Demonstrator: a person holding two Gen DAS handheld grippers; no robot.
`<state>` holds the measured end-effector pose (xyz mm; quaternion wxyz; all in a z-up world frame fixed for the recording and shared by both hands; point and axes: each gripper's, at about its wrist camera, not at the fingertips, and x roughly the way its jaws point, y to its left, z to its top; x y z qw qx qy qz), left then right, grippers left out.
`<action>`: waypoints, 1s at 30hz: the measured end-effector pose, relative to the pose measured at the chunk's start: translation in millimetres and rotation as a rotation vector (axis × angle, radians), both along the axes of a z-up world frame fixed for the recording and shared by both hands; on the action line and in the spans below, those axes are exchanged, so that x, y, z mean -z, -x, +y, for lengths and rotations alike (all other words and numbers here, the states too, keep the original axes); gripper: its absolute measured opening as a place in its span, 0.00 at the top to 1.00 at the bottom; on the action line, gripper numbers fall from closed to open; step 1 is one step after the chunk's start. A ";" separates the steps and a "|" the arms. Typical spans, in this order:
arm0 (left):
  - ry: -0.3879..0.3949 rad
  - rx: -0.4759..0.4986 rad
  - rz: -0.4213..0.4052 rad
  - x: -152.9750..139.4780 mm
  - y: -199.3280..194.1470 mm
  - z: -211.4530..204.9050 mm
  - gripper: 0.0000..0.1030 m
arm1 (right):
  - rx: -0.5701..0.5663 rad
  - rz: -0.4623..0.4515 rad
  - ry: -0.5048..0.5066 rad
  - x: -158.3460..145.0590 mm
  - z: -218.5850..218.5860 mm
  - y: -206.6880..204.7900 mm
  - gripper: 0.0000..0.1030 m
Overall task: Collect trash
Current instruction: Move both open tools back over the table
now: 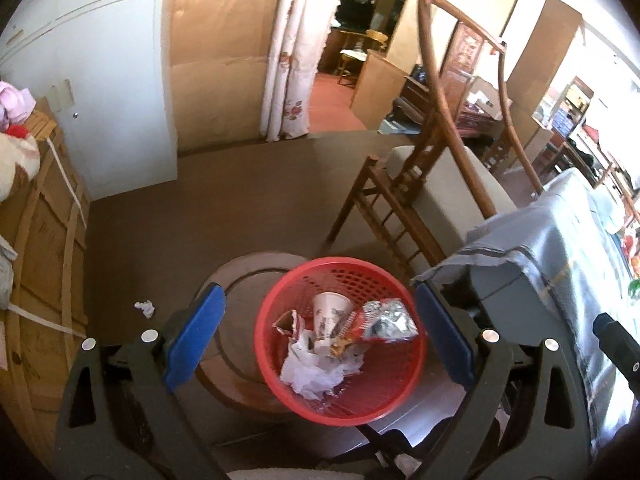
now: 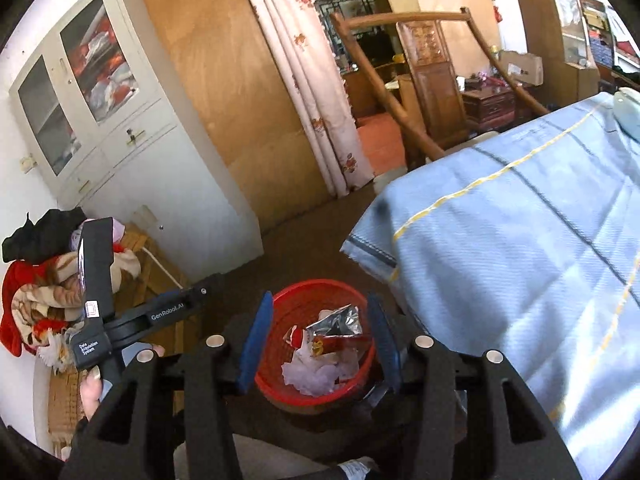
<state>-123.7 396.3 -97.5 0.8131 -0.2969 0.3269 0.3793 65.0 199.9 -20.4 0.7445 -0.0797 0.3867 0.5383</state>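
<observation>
A red mesh basket (image 1: pixel 384 404) sits on a round wooden stool (image 1: pixel 240 276) below both grippers. It holds a paper cup (image 1: pixel 330 314), a red and silver snack wrapper (image 1: pixel 390 320) and crumpled white paper (image 1: pixel 316 372). My left gripper (image 1: pixel 320 336) is open and empty above the basket. My right gripper (image 2: pixel 320 342) is open and empty above the same basket (image 2: pixel 288 308), with the wrapper (image 2: pixel 336 326) showing between its fingers. A crumpled white paper scrap (image 1: pixel 145 308) lies on the brown floor, left of the stool.
A table with a blue-grey cloth (image 2: pixel 520 248) stands at the right. A wooden chair (image 1: pixel 432 184) stands beyond the basket. Strapped cardboard boxes (image 1: pixel 40 248) with piled clothes (image 2: pixel 44 280) are at the left, a white cabinet (image 2: pixel 120 136) behind them.
</observation>
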 end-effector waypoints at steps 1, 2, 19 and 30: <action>-0.006 0.011 -0.006 -3.3 -0.9 -4.0 0.10 | 0.007 -0.005 -0.007 -2.4 -5.0 -0.3 0.51; -0.011 0.018 -0.009 -5.8 -2.0 -6.3 0.10 | 0.014 -0.010 -0.016 -5.2 -9.9 0.3 0.50; -0.144 0.203 -0.076 -58.6 -20.7 -87.8 0.07 | 0.169 -0.134 -0.171 -51.7 -118.4 12.4 0.41; -0.157 0.414 0.025 -55.4 -95.8 -138.2 0.07 | 0.433 -0.093 -0.180 -44.1 -210.6 -60.7 0.36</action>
